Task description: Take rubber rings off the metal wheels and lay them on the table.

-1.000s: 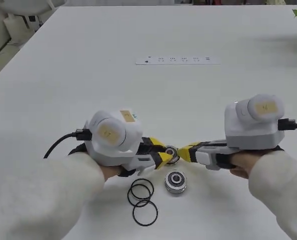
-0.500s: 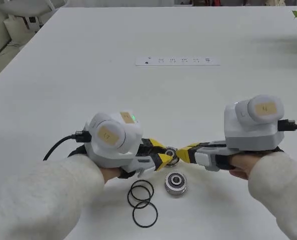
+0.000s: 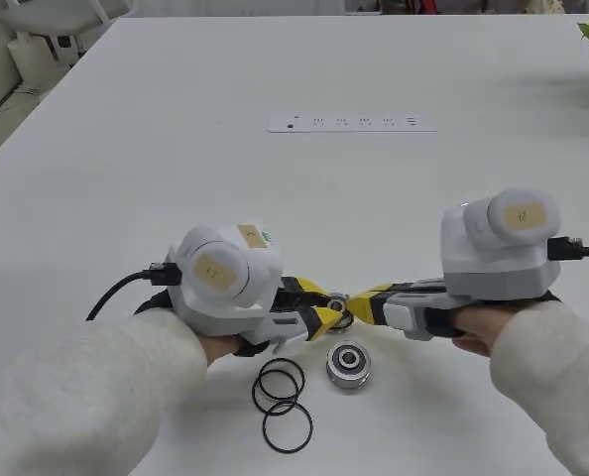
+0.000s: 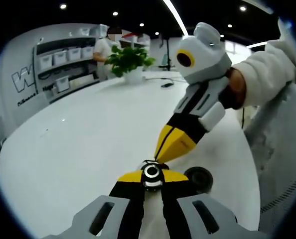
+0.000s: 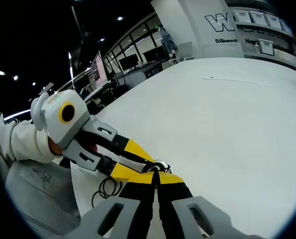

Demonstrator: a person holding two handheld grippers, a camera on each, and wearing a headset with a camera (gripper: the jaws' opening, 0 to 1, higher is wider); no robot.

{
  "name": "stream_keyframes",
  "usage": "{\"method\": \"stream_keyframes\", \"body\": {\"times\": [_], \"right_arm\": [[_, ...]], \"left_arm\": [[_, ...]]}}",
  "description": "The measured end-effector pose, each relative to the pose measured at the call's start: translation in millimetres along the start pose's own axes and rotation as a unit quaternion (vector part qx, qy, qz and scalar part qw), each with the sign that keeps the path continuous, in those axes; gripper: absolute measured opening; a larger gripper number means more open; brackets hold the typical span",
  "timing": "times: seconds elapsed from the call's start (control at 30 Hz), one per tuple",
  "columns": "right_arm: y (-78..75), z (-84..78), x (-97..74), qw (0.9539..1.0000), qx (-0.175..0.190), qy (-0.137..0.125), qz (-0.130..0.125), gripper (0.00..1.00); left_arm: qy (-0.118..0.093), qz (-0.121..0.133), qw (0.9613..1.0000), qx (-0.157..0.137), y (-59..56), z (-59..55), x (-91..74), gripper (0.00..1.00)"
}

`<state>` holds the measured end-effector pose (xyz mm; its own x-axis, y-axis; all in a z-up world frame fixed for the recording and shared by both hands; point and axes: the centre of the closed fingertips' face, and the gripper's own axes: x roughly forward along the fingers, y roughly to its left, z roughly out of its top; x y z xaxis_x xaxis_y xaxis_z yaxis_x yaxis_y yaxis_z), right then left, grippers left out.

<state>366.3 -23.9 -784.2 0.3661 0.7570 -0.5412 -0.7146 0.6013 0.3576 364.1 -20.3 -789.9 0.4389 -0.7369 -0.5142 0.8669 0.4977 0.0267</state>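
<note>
Almost nothing has moved in the last second: the right gripper has edged a touch leftward, and both grippers still meet tip to tip. On the left, the left gripper [image 3: 324, 315] is clamped on a small metal wheel [image 3: 337, 306], held just above the white surface [image 3: 275, 198]. Below it, loose rubber rings [image 3: 283, 401] lie overlapping on the surface, with a second wheel [image 3: 349, 363] just beside them. From the right, the right gripper [image 3: 359, 305] has its jaws together at the held wheel's rim; whether they pinch a ring cannot be told.
</note>
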Motion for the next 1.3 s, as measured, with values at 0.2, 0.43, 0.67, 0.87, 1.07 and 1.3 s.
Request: {"method": "stream_keyframes", "body": {"times": [0.2, 0.43, 0.67, 0.87, 1.07, 1.3], "right_arm": [[0.8, 0.4, 0.2, 1.0000, -0.006, 0.001, 0.000, 0.00], [0.6, 1.8, 0.2, 0.9999, -0.010, 0.003, -0.003, 0.00], [4.0, 3.2, 0.1, 0.9999, -0.016, 0.004, -0.003, 0.00], [9.1, 8.2, -0.1, 0.9998, -0.018, -0.007, 0.007, 0.00], [3.0, 12.9, -4.6, 0.9997, -0.011, -0.020, 0.000, 0.00], [1.7, 9.7, -5.6, 0.9998, -0.011, -0.015, -0.005, 0.00]], "left_arm": [[-0.001, 0.000, 1.0000, -0.001, -0.4, 0.1, 0.1, 0.13], [-0.001, 0.001, 1.0000, -0.001, -0.5, 0.1, 0.2, 0.13], [-0.002, 0.001, 1.0000, -0.001, 0.1, 0.1, 0.5, 0.13], [-0.003, 0.001, 1.0000, -0.002, 0.4, 0.1, 0.7, 0.13], [-0.002, 0.003, 1.0000, -0.008, 0.7, 0.3, 1.0, 0.14], [0.004, 0.002, 0.9999, -0.014, 0.1, 0.5, 1.0, 0.14]]}}
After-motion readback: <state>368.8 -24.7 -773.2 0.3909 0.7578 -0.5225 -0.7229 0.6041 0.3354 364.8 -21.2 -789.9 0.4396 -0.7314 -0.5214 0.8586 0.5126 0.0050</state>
